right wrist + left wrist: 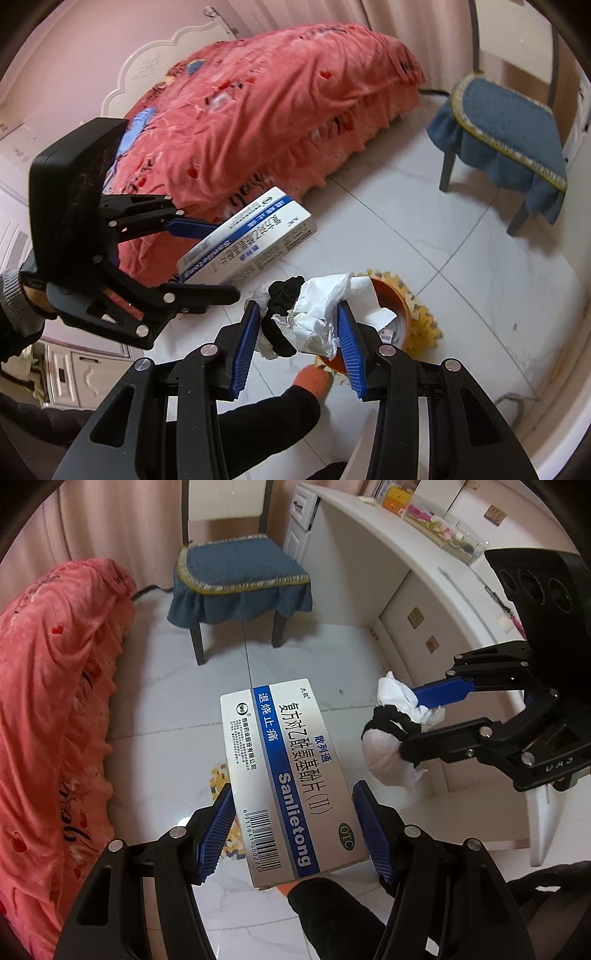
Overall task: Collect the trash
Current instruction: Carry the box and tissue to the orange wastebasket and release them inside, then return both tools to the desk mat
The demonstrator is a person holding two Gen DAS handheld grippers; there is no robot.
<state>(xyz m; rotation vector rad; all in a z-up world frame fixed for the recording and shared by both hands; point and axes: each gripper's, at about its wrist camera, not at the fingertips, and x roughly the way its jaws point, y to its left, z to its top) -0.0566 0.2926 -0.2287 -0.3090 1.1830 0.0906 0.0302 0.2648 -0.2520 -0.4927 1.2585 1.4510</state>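
My left gripper (295, 827) is shut on a white and blue medicine box (284, 775), held above the floor; the box also shows in the right wrist view (251, 232). My right gripper (295, 332) is shut on a wad of white tissue (317, 314) wrapped with a black hair tie (284, 295); the wad also shows in the left wrist view (399, 731), to the right of the box. Below both sits an orange bin (391, 310) with a yellow frilled rim, holding white paper. It is mostly hidden behind the box in the left wrist view.
A bed with a pink cover (277, 122) stands on the left. A chair with a blue cushion (236, 576) stands on the white tiled floor (314, 653). A white desk (399, 554) with clutter runs along the right. A foot in an orange sock (314, 380) is beside the bin.
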